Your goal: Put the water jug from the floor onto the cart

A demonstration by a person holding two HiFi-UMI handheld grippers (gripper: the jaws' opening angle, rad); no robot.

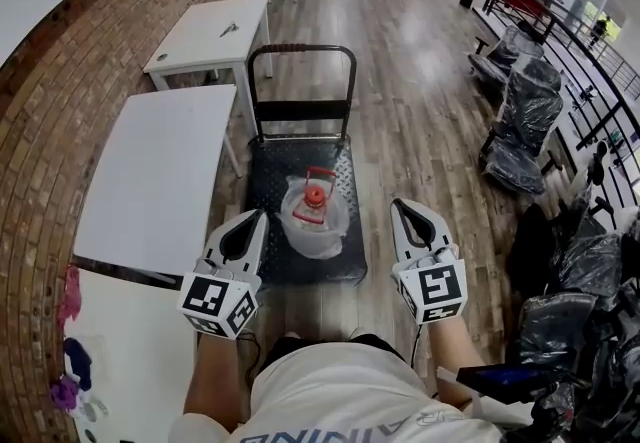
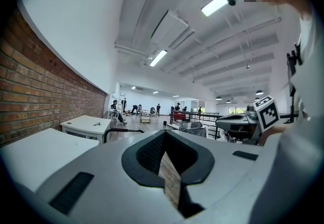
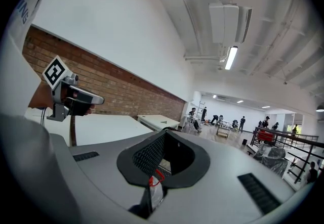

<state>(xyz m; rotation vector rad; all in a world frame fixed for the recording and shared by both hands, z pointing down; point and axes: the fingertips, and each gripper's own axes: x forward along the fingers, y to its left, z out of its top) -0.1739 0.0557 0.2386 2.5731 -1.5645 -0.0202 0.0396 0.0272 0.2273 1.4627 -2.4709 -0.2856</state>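
Left tongs and right tongs are both closed and empty; the water jug stands upright on the cart between them, at three o'clock of the nearer left tongs.

Upside-down letters "AINING" on the person's white shirt, partly cut off

Water jug stands on cart, tables to its left.
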